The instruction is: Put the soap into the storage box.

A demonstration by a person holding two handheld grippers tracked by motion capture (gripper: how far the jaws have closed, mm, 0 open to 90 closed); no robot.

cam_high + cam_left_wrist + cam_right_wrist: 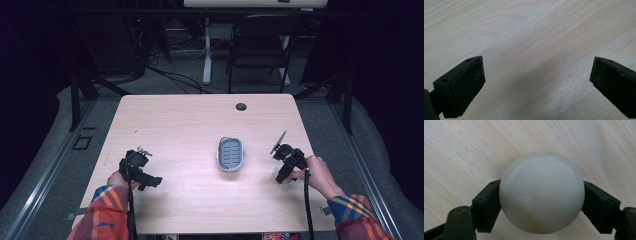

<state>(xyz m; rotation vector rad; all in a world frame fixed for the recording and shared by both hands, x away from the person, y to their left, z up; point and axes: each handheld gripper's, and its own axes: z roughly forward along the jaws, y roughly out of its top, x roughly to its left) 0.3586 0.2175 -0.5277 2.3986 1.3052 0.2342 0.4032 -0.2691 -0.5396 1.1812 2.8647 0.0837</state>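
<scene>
Soap point(541, 193), a rounded white bar, sits clamped between the right gripper's point(541, 205) jaws, one jaw against each of its sides, over bare wood near the worktop's right edge.

Worktop point(190, 120): pale wood, rounded corners, a dark cable hole point(241, 106) near the far edge. Beyond the far edge stand a black folding chair point(260, 47) and a white desk leg point(206, 50) on grey floor.

Dish point(231, 154): a grey oval soap dish with a ribbed inner tray, lying right of centre on the worktop, between the two grippers and well apart from both.

Right gripper, in the high view point(286, 167): held by the person's right hand point(320, 175) near the right edge, its cable trailing toward the near edge.

Left gripper point(137, 170): held near the left part of the near edge. In its own view point(536, 85) the jaws stand wide apart with nothing between them, bare wood grain below.

Sleeves: plaid, orange and blue, entering at the near edge on both sides.
</scene>
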